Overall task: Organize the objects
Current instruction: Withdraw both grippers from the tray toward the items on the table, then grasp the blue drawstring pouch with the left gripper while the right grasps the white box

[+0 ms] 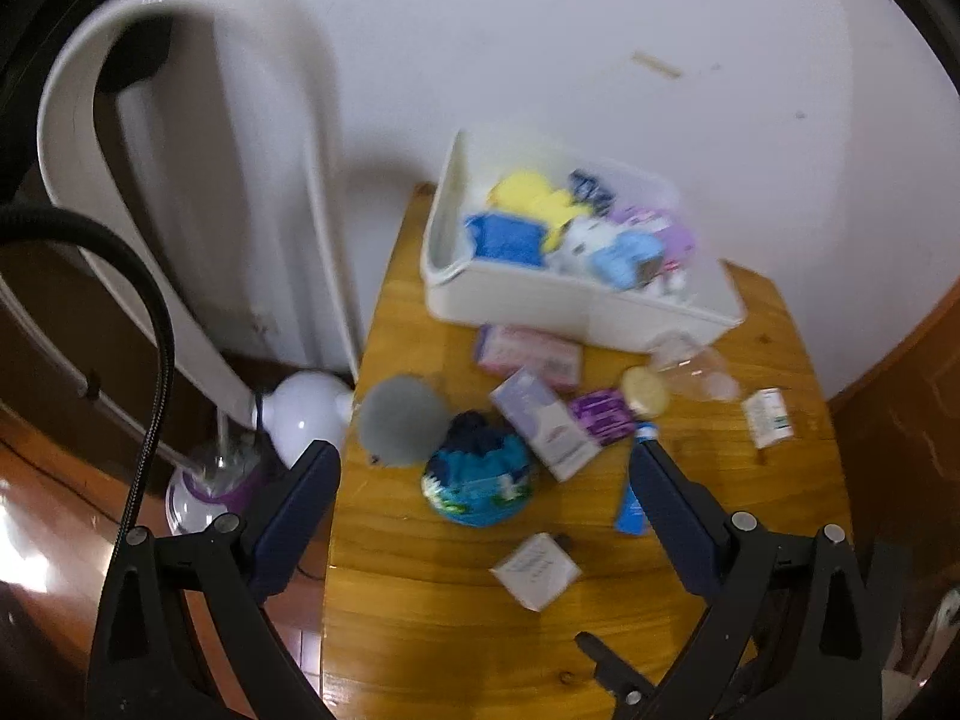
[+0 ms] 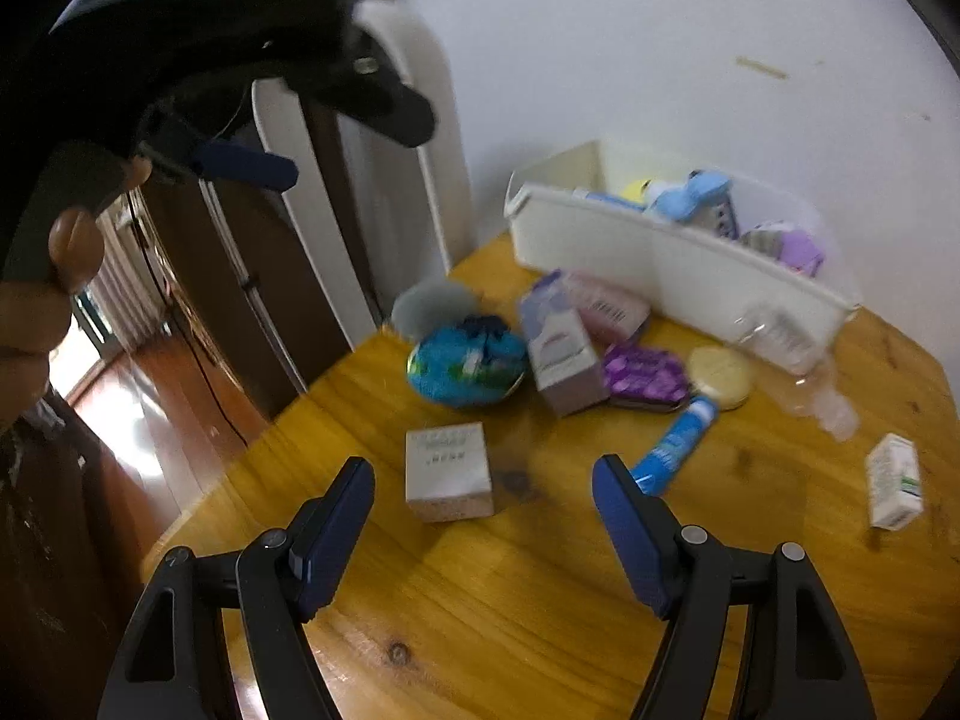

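A white bin [image 1: 576, 294] [image 2: 672, 258] with several soft and boxed items inside stands at the back of the wooden table [image 1: 420, 618] [image 2: 510, 600]. Loose in front of it lie a blue-green knitted pouch [image 1: 477, 483] [image 2: 465, 360], a tall pale box [image 1: 543, 420] [image 2: 561, 348], a purple packet [image 1: 603, 417] [image 2: 645, 375], a blue tube [image 2: 675, 444] and a small white square box [image 1: 536, 570] [image 2: 449, 471]. My left gripper [image 1: 483, 468] hangs open above the pouch. Open too, my right gripper [image 2: 483, 480] hovers near the square box. Neither holds anything.
A grey fluffy round thing [image 1: 402, 420] [image 2: 429, 300], a pink box [image 1: 531, 354], a round yellow disc [image 2: 720, 375], a clear bottle [image 2: 804, 378] and a small white carton [image 1: 768, 417] [image 2: 894, 480] also lie on the table. A white chair back [image 1: 198, 180] stands left. A hand [image 2: 36, 276] holds the left gripper.
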Tool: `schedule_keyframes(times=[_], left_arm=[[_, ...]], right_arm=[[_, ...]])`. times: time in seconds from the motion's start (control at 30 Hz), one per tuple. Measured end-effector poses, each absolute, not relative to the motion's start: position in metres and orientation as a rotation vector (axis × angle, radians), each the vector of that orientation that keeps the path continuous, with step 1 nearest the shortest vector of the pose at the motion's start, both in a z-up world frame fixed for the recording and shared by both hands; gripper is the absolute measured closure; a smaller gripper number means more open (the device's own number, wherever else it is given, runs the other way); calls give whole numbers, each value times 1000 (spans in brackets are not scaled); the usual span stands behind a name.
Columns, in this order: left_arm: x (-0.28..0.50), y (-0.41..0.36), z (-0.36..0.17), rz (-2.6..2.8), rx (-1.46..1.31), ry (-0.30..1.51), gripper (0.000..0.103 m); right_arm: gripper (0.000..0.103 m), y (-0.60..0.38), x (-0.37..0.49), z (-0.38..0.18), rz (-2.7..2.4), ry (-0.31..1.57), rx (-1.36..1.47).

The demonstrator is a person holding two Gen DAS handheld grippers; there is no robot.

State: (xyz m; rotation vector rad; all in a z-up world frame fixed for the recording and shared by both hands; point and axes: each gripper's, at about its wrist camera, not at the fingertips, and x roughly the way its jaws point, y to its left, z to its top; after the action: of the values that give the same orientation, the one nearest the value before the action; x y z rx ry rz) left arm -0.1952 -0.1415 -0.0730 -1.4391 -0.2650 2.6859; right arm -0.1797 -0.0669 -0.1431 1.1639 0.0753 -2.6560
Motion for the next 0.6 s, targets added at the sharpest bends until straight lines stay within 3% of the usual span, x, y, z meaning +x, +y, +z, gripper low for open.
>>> schedule_keyframes(times=[0.37,0.4,0.53,0.6], left_arm=[[-223,-142,-151,2551,-1654,-342,5],[-223,-140,-155,2541,-1665,-338,5],[-226,-136,-165,2510,-1700,-332,5],[-228,-133,-170,2499,-1716,-333,5]], right_arm=[[28,-100,-198,-187,-2590,268,1227],[31,-100,-198,-190,-2586,272,1229],[60,-100,-203,-198,-2542,250,1286],[60,-96,-203,-199,-2545,232,1290]])
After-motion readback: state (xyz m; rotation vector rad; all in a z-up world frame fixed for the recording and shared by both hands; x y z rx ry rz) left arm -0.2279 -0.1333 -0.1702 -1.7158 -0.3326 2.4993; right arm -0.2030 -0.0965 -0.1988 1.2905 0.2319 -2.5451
